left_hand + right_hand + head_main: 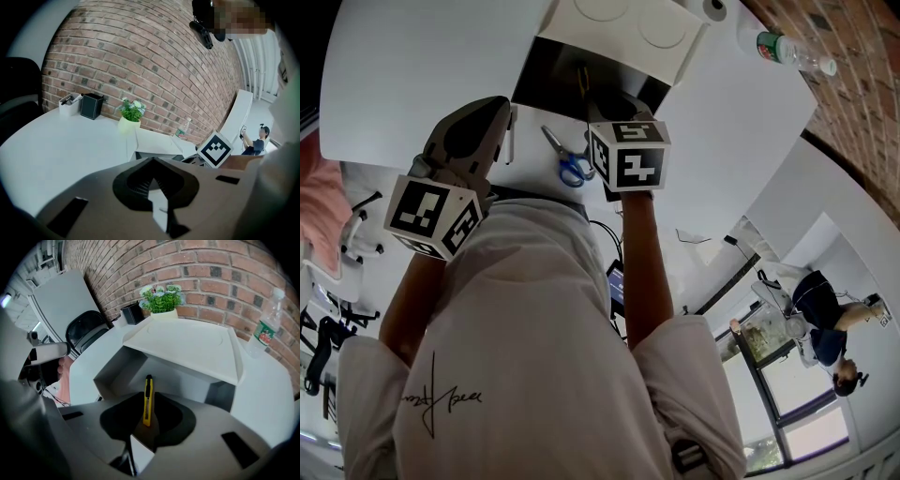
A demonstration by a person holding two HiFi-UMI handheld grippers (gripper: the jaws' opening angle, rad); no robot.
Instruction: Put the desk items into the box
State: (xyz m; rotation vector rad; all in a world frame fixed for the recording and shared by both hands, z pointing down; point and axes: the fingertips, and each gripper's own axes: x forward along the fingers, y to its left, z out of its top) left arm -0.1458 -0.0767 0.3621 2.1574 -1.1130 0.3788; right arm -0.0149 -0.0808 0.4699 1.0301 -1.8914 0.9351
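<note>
**Shirt and forearms up close, knife held over the box**

Nearest to us in the head view is the person's white shirt (534, 328), which fills the lower half of the frame. Both forearms reach up toward the white tabletop (412, 66). The left gripper (492, 112) sits left of centre, above the tabletop. The right gripper (598, 105) reaches into the dark opening of the box (609, 28) at the top of the frame. A yellow utility knife (581, 80) shows as a sliver just inside that opening. Blue-handled scissors (572, 164) lie on the tabletop just below the box, between the two grippers. A plastic bottle (792, 52) lies at the upper right.

In the left gripper view, we see the left gripper (152, 164) with its fingers pressed together at the tips and nothing between them. Beyond them is the box (154, 143), with the right gripper's marker cube (214, 149) just right of it. A potted plant (131, 112), a black holder (91, 105) and a white holder (69, 104) stand along the brick wall (154, 61).

In the right gripper view, we see the right gripper (149, 427) with its fingers pinching the lower end of the utility knife (148, 397). The knife stands upright at the frame's centre, over the open box (187, 345). Behind the raised lid are the plant (161, 301) and the bottle (265, 326). A dark chair (86, 331) stands at the left.
</note>
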